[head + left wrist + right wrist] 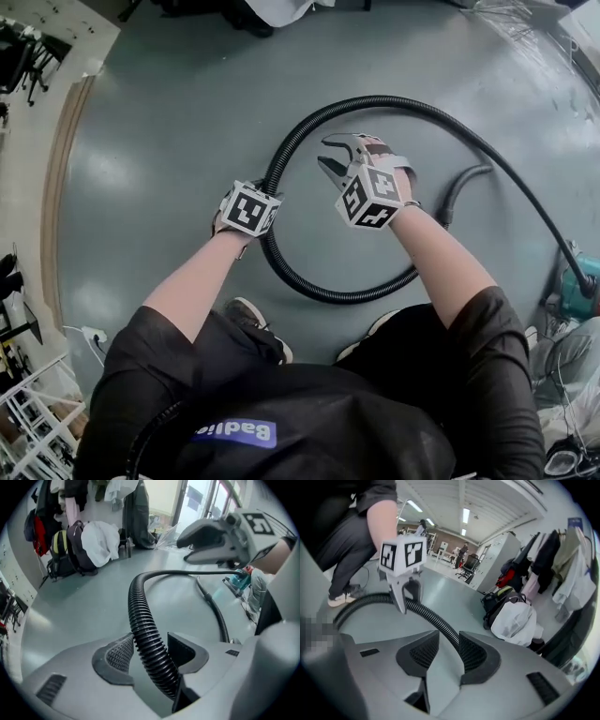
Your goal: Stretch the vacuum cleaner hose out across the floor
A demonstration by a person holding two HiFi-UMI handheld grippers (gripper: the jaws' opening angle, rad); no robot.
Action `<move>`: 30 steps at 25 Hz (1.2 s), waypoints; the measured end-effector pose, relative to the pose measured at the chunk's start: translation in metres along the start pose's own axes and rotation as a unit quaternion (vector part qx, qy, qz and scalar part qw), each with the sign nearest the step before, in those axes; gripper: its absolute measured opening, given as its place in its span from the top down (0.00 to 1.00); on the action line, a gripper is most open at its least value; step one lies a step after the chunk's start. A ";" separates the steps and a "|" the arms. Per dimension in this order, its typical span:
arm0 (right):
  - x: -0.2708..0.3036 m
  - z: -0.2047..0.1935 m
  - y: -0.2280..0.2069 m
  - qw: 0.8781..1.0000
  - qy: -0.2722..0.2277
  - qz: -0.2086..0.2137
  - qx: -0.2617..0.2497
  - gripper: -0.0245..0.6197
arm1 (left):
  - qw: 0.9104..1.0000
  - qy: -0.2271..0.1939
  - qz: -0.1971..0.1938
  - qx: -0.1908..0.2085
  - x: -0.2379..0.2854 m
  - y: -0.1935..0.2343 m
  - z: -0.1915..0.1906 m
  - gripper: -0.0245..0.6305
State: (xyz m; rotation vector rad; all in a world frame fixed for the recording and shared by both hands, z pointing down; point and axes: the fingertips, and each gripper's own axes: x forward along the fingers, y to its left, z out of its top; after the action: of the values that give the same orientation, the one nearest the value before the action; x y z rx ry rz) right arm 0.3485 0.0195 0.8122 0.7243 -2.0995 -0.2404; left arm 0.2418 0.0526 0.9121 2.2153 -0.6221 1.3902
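My left gripper (150, 649): jaws clenched on vacuum cleaner hose (139, 613). My right gripper (443, 651): jaws apart, empty. Hose looped on floor (187, 122). Judgement: right grips further along, pull apart steadily.

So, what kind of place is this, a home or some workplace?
Probably a workplace, perhaps a lab or workshop hall, not a home: a wide grey floor, long ceiling strip lights, and many coats and bags kept along one wall.
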 end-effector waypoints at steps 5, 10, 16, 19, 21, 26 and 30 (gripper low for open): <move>0.031 0.049 -0.013 0.990 0.010 -0.039 -0.137 0.72 | 0.996 -0.038 -0.010 0.075 -0.084 0.015 0.044 0.60; 0.057 0.101 -0.021 0.967 0.018 -0.062 -0.248 0.69 | 0.992 -0.059 -0.030 0.108 -0.139 0.022 0.056 0.60; 0.083 0.150 -0.021 0.967 0.012 -0.059 -0.248 0.69 | 0.985 -0.067 -0.046 0.150 -0.183 0.034 0.046 0.59; 0.096 0.167 -0.035 0.978 0.034 -0.065 -0.195 0.70 | 0.981 -0.110 -0.028 0.154 -0.192 0.057 0.045 0.59; 0.107 0.173 -0.042 0.981 0.059 -0.065 -0.172 0.70 | 0.977 -0.150 0.000 0.152 -0.201 0.078 0.048 0.51; 0.114 0.175 -0.090 0.983 0.122 -0.097 -0.096 0.69 | 0.967 -0.215 0.015 0.135 -0.224 0.108 0.058 0.44; 0.099 0.179 -0.145 0.975 0.172 -0.137 -0.011 0.68 | 0.966 -0.198 0.027 0.162 -0.226 0.122 0.041 0.44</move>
State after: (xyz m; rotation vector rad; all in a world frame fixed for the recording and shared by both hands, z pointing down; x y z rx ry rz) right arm 0.2213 -0.1718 0.7124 0.9698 -1.6660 -0.2688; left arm 0.1106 -0.0379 0.7071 2.7942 -0.6243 1.1437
